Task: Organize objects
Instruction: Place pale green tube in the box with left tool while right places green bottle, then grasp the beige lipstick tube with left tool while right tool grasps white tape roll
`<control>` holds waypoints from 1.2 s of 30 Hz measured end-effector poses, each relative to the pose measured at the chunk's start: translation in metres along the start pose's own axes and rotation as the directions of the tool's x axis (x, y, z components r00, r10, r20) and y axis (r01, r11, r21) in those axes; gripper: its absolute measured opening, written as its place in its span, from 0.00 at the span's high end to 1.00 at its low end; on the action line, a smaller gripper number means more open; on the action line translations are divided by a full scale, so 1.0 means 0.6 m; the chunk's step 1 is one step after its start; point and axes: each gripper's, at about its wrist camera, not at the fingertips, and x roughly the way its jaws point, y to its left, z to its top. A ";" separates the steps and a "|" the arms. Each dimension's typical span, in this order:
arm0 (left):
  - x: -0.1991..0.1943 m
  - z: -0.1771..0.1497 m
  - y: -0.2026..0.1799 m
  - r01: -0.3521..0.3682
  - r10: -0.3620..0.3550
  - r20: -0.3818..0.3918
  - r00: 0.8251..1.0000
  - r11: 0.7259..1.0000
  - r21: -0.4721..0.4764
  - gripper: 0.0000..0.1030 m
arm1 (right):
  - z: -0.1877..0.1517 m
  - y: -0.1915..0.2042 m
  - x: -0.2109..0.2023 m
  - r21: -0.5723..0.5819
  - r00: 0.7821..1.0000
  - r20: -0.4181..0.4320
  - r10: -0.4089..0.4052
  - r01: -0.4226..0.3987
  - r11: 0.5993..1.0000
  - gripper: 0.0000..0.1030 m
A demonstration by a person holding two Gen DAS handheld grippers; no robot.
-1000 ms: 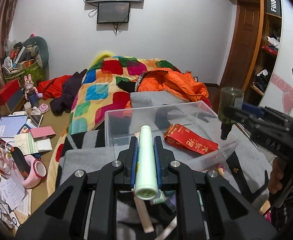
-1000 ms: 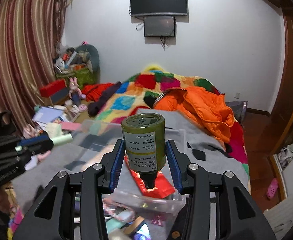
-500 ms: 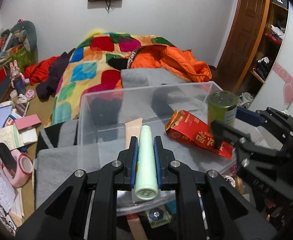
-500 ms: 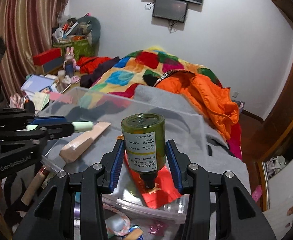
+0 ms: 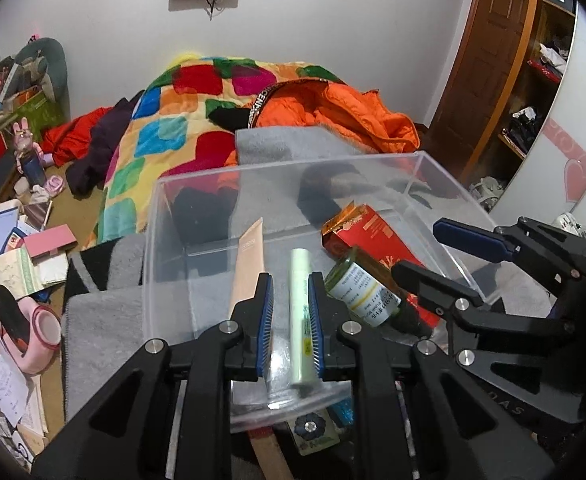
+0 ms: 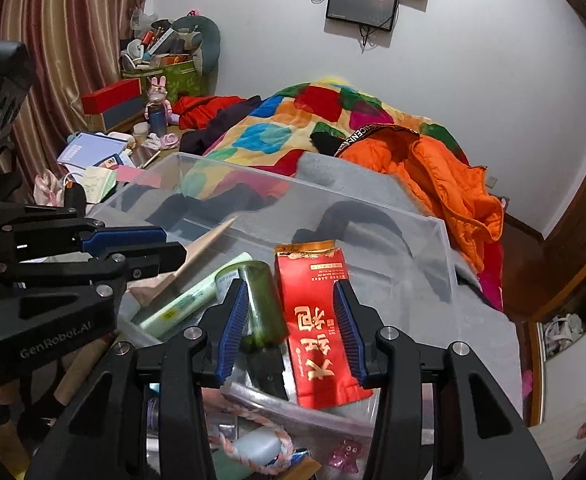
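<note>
While the left wrist view looks down over the clear plastic bin (image 5: 445, 184) on the grey blanket (image 5: 101, 328), the left gripper (image 5: 290, 312) has its blue pads parted, and the pale green tube (image 5: 301, 312) lies between them on the bin floor, touching neither pad as far as I can tell; a beige tube (image 5: 249, 268) lies just left of it, a red packet (image 5: 373, 236) sits to the right, and the green bottle (image 5: 359, 288) lies tipped on its side against that packet; the right gripper (image 5: 433, 256) reaches in from the right, jaws spread; to finish this release well, I would lift the left tool straight up and back so the pads do not drag the tube along

From the right wrist view, the right gripper (image 6: 291, 320) stands wide, holding nothing; the green bottle (image 6: 263, 304) lies close against its left pad, cap end toward the camera, and the red packet (image 6: 319, 320) lies flat between the pads, just beside the bottle; the pale green tube (image 6: 191, 296) and beige tube (image 6: 191, 260) rest further left, by the left gripper (image 6: 165, 242); withdrawing here calls for a clean rise, since a sideways pull may roll the bottle; loose items below the bin's near edge (image 6: 253, 448) seem the ones left to gather
</note>
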 end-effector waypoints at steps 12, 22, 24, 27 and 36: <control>-0.090 -0.009 -0.016 -0.096 0.092 0.115 0.989 0.995 0.025 0.54 | -0.016 -0.028 -0.095 0.086 0.994 0.109 0.033 -0.042 0.995 0.39; -0.139 -0.055 -0.005 -0.124 0.122 0.136 0.983 0.992 0.005 0.37 | -0.064 -0.047 -0.162 0.165 0.987 0.160 0.030 -0.057 0.985 0.29; -0.138 -0.068 0.000 -0.122 0.122 0.124 0.985 0.993 -0.007 0.36 | -0.075 -0.048 -0.167 0.179 0.987 0.158 0.036 -0.065 0.982 0.29; -0.130 -0.090 0.005 -0.119 0.121 0.096 0.988 0.993 -0.024 0.36 | -0.096 -0.048 -0.170 0.195 0.988 0.146 0.051 -0.080 0.978 0.29; -0.073 -0.150 0.012 -0.116 0.115 -0.016 0.993 0.991 -0.060 0.36 | -0.163 -0.023 -0.134 0.208 0.992 0.052 0.114 -0.122 0.970 0.29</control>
